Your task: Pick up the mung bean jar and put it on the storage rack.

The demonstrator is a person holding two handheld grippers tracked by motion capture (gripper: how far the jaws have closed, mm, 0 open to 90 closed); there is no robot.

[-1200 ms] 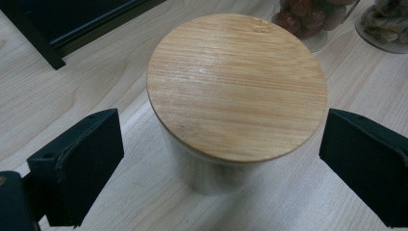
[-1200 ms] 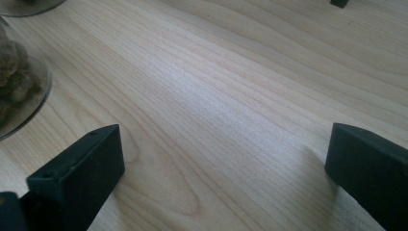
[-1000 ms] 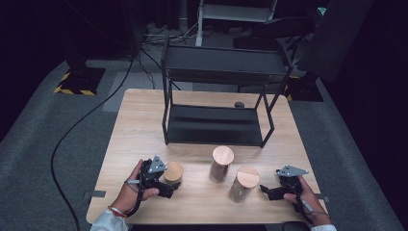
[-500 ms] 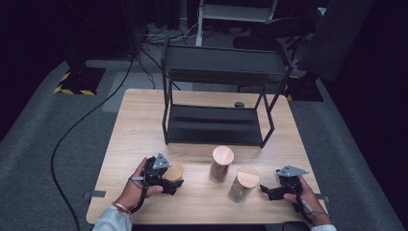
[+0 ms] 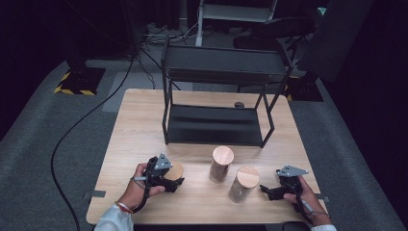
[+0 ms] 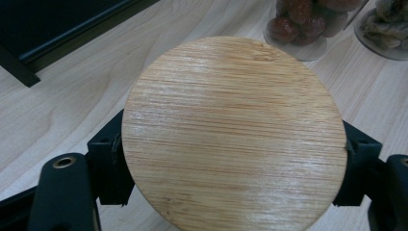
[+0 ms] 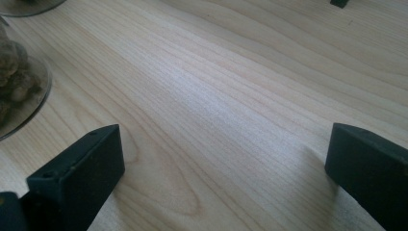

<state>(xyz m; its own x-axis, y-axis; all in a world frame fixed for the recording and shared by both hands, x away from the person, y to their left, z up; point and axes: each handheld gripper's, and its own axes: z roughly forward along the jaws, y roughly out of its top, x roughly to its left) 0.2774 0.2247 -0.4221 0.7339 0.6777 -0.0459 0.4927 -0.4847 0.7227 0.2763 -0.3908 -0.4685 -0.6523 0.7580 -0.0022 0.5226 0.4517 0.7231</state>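
A low jar with a round bamboo lid [image 5: 174, 171] stands at the table's front left. My left gripper [image 5: 175, 180] has just been closing and is now shut on it. In the left gripper view the black fingers [image 6: 109, 161] press against both sides of the lid [image 6: 234, 132]. Two taller glass jars with wooden lids stand to its right, one in the middle [image 5: 221, 164] and one nearer the front [image 5: 244, 184]. My right gripper [image 5: 267, 191] rests low at the front right, just right of the nearer jar. It is open, with bare wood between its jaws [image 7: 223, 159].
A black two-level metal rack [image 5: 219, 72] stands at the back of the wooden table [image 5: 144, 120], with a small dark object [image 5: 239, 104] beside its rear leg. The left gripper view has jars of reddish fruit [image 6: 300, 21] beyond the lid. A jar base [image 7: 19, 91] borders the right gripper view.
The left gripper's jaws have closed from wide open onto the bamboo lid, after the hand edged slightly to the right. The right gripper and the other jars have stayed put.
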